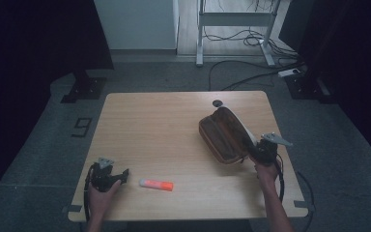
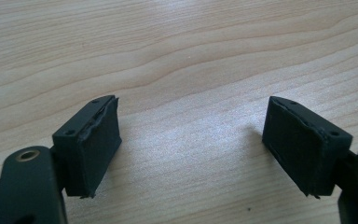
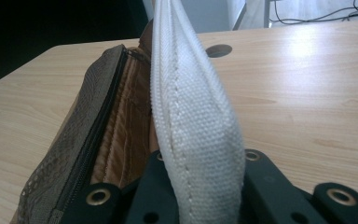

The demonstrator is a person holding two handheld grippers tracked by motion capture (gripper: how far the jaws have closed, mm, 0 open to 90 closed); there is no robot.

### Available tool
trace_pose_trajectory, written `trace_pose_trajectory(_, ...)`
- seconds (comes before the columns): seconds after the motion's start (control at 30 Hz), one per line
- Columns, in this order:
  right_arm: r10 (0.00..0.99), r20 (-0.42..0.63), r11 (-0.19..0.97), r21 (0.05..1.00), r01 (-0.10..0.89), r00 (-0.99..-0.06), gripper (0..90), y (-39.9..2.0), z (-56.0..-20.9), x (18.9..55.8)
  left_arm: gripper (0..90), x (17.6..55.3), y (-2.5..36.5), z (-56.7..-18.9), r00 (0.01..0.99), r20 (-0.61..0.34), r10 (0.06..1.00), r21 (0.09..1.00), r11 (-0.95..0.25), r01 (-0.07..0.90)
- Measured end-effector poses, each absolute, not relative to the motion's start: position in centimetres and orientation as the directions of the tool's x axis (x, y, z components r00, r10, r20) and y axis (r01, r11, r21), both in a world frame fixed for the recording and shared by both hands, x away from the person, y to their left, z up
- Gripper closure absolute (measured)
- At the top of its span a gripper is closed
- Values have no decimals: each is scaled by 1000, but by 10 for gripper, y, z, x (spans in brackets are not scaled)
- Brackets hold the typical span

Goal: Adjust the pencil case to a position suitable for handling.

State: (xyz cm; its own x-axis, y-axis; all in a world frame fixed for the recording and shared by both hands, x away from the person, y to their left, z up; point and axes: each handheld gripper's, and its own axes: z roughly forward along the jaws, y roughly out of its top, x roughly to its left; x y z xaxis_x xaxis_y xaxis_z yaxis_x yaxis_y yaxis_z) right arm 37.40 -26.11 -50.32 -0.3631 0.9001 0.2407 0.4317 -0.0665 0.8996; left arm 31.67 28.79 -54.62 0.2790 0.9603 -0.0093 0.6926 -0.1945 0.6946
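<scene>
One brown pouch (image 1: 221,135) unzipped, white canvas flap (image 3: 196,126) upright, clenched in right hand-held gripper (image 1: 260,151), left hand-held gripper (image 2: 191,144) released

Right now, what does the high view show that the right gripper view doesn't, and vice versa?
High view alone: the orange glue stick and the left gripper, jaws open beside it. Right gripper view alone: the pouch's zipper teeth, brown lining, and the white canvas edge pinched in its jaws. Both: the open pouch, the right gripper, the wooden table.
</scene>
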Motion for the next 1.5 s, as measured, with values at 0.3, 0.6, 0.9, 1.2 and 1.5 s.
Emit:
trace_pose_trajectory(0.3, 883, 243, -61, 908, 415, -402, 829, -258, -500, 372, 189, 317, 288, -546, 279, -9, 960, 694, -195, 693)
trace_pose_trajectory(0.6, 867, 237, -40, 910, 413, -438, 826, -251, -498, 370, 189, 317, 288, -546, 279, -9, 960, 694, -195, 693)
trace_pose_trajectory(0.9, 835, 229, -3, 911, 412, -500, 826, -231, -499, 368, 189, 317, 288, -546, 279, -9, 960, 694, -195, 693)
trace_pose_trajectory(1.2, 779, 218, 44, 916, 398, -587, 826, -211, -505, 367, 189, 317, 288, -546, 279, -9, 960, 694, -195, 693)
trace_pose_trajectory(1.5, 753, 212, 78, 912, 404, -623, 825, -195, -511, 366, 189, 317, 288, -546, 279, -9, 960, 695, -195, 693)
